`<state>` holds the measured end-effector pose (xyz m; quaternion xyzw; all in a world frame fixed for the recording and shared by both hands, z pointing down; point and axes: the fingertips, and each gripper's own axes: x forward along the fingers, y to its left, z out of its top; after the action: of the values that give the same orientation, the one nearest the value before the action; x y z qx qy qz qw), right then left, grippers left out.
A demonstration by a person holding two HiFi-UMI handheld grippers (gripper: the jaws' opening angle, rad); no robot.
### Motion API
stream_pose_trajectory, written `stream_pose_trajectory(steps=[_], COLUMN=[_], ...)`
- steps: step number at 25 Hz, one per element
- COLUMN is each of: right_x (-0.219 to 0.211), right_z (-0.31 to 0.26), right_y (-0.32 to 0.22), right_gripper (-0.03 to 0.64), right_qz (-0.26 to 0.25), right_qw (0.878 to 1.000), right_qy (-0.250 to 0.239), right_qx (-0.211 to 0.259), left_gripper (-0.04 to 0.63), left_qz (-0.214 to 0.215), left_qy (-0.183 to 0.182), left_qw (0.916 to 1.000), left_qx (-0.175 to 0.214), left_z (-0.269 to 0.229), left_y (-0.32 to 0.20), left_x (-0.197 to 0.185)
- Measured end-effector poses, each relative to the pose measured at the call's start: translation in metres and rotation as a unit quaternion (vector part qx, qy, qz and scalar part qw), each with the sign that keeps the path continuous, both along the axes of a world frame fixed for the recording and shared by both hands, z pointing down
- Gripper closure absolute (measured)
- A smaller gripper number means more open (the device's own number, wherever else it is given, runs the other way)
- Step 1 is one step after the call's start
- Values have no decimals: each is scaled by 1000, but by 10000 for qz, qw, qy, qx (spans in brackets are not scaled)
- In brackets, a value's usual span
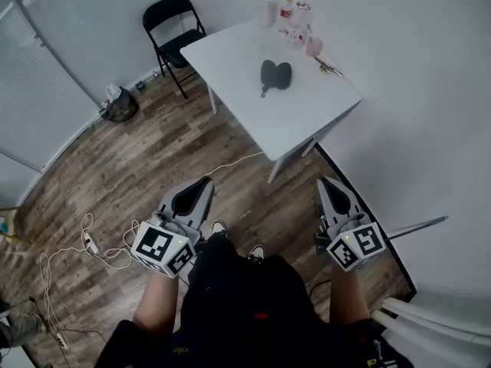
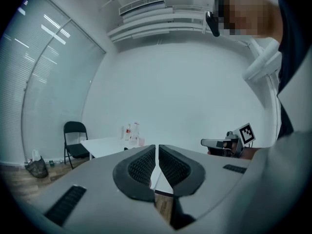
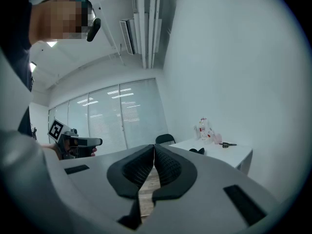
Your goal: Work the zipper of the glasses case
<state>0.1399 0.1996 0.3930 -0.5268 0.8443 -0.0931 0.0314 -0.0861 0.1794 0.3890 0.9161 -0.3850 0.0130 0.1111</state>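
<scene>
The black glasses case (image 1: 275,75) lies near the middle of the white table (image 1: 230,60), far ahead of me. In the right gripper view the glasses case (image 3: 197,151) is a small dark shape on the table (image 3: 229,155). I stand back from the table and hold both grippers low in front of my body. My left gripper (image 1: 205,184) and my right gripper (image 1: 327,184) point toward the table, well short of it. The left gripper (image 2: 156,152) has its jaws pressed together with nothing between them. The right gripper (image 3: 154,151) is shut and empty too.
Bottles and a pink cup (image 1: 295,25) stand at the table's far end, with a small metal tool (image 1: 328,67) beside them. A black folding chair (image 1: 173,25) stands left of the table. White cables (image 1: 84,251) trail over the wooden floor at left. A white wall runs along the right.
</scene>
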Motion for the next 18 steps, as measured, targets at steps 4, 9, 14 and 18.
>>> stream_pose_trajectory(steps=[4,9,14,18], right_x=[4,14,11,-2], right_z=[8,17,18,15], right_y=[-29,-81,-162,-229], right_gripper=[595,595,595,595], right_qz=[64,280,423,491], right_qw=[9999,9993,9984,9979], right_qy=[-7,84,201,273], right_qx=[-84,-253,-330,-324], left_gripper=[557,558,558,558], left_qz=[57,254,386,403], left_qy=[37,165,64,-164], left_qw=[10000,9994,9992,9990], left_qx=[-64,-159,-114,-48], left_z=[5,17,21,30], left_y=[-34,-100,-185,-258], left_x=[6,14,11,-4])
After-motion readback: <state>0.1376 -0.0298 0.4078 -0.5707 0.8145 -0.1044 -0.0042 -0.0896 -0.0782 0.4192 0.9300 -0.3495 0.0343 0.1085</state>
